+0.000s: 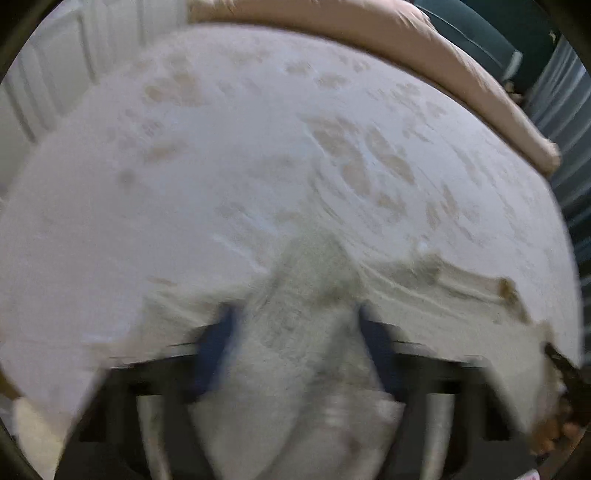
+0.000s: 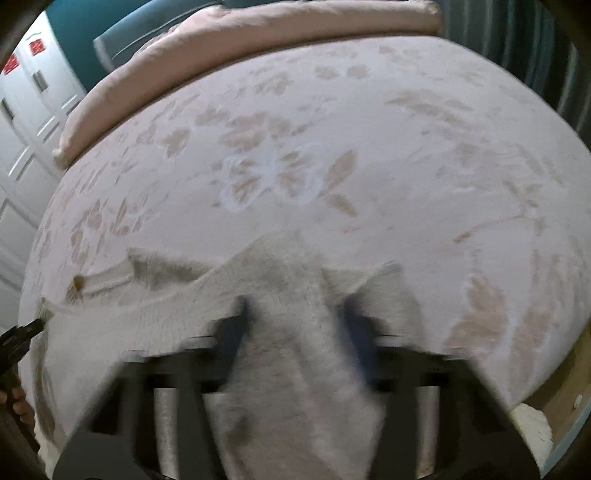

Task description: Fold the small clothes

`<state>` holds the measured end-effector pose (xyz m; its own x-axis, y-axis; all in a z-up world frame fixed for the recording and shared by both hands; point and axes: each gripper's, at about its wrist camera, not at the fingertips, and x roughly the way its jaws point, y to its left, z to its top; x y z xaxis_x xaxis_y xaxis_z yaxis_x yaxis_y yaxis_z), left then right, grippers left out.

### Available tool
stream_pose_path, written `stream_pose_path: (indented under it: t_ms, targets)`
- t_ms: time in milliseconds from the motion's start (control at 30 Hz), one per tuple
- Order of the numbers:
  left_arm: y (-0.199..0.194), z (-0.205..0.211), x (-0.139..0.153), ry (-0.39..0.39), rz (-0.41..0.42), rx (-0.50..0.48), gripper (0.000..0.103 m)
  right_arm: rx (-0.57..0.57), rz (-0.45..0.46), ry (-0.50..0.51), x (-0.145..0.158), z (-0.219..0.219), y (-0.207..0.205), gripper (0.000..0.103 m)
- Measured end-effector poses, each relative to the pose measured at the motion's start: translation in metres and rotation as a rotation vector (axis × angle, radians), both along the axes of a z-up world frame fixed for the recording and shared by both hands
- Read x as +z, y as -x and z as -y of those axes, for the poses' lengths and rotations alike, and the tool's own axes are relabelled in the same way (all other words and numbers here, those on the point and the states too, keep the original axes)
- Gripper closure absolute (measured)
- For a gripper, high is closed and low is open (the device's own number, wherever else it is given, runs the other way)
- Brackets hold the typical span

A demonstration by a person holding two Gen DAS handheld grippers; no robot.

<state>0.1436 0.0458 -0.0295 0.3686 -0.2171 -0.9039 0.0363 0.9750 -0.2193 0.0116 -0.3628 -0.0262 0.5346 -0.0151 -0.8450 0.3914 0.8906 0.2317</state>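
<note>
I see a bed (image 2: 369,122) filling most of both views, its pale cover printed with tan leaves and flowers, one flower outlined in white. A pink quilt (image 2: 229,48) lies rolled along its far edge. Beyond it I make out a dark teal headboard (image 2: 122,29) or panel with a lighter stripe. In the right wrist view, white panelled cupboard doors (image 2: 33,107) stand at the left, two carrying red stickers (image 2: 37,46). Striped blue-grey curtains (image 2: 517,40) hang at the right. A wooden bed frame (image 2: 554,398) shows at the lower right corner. The light is soft and dim.
</note>
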Motion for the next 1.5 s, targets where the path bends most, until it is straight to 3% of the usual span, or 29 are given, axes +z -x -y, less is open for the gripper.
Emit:
stream_pose_path:
  t_ms: [33,67,133,200,233,300,367,467,533,667,767,867,967,1067,1100,1233,1300,1333,1367,1400,1500]
  targets:
    - [0.002,0.001,0.0,-0.013,0.003,-0.004,0.087,0.014,0.016,-0.018,0.004,-0.002,0.0,0.095]
    - [0.006,0.0,0.007,-0.004,0.043,-0.014,0.093,0.02,0.089,-0.04,0.019,-0.004,0.008,0.096]
    - [0.011,-0.004,0.023,0.036,0.087,-0.017,0.094,0.017,0.22,-0.059,0.05,-0.002,0.021,0.096]
    - [0.012,-0.009,0.032,0.02,0.116,0.004,0.094,-0.008,0.265,-0.052,0.061,0.005,0.024,0.096]
    - [0.008,-0.011,0.028,-0.012,0.111,0.013,0.094,-0.018,0.251,-0.043,0.057,0.011,0.021,0.095]
    - [-0.001,-0.011,0.006,-0.042,0.061,0.013,0.093,-0.029,0.098,-0.009,0.016,0.023,0.002,0.095]
    - [-0.005,-0.009,-0.013,-0.056,0.045,0.019,0.091,-0.052,-0.019,-0.053,-0.027,0.032,-0.008,0.095]
    - [-0.005,-0.005,-0.009,-0.082,0.059,0.014,0.091,-0.049,0.012,-0.027,-0.015,0.027,-0.006,0.09]
    - [-0.004,-0.005,-0.006,-0.084,0.052,0.012,0.084,-0.062,0.011,0.012,-0.005,0.022,-0.003,0.087]
    - [0.007,-0.005,0.017,-0.028,0.089,0.024,0.078,-0.061,0.074,0.121,0.028,0.005,0.017,0.082]
    - [0.034,0.009,0.048,-0.009,0.166,-0.037,0.078,0.069,0.136,0.057,0.046,-0.033,0.026,0.082]
    - [0.069,0.045,0.063,0.007,0.179,-0.156,0.074,0.252,0.13,-0.012,0.047,-0.096,0.029,0.082]
    - [0.1,0.082,0.045,0.028,0.113,-0.263,0.065,0.459,0.082,-0.076,0.033,-0.168,0.035,0.084]
    - [0.111,0.094,0.014,-0.06,0.053,-0.272,0.065,0.547,0.036,0.006,0.017,-0.198,0.047,0.084]
    - [0.113,0.088,0.005,-0.087,0.04,-0.256,0.065,0.533,0.024,0.022,0.014,-0.194,0.051,0.084]
    - [0.114,0.047,0.005,-0.123,0.038,-0.2,0.065,0.302,-0.049,0.033,0.005,-0.107,0.073,0.086]
    - [0.119,0.025,0.005,-0.196,0.032,-0.133,0.061,0.168,-0.066,-0.015,0.001,-0.046,0.094,0.094]
    - [0.121,0.014,0.003,-0.197,0.027,-0.11,0.06,0.091,-0.105,0.02,-0.002,-0.024,0.103,0.089]
    - [0.122,0.003,0.0,-0.166,0.011,-0.096,0.06,0.045,-0.143,0.079,-0.005,-0.011,0.108,0.095]
    - [0.122,-0.001,-0.002,-0.149,0.006,-0.089,0.06,0.034,-0.15,0.075,-0.007,0.0,0.113,0.095]
    - [0.125,0.005,0.0,-0.198,0.025,-0.099,0.06,0.006,-0.113,0.02,0.004,0.002,0.117,0.093]
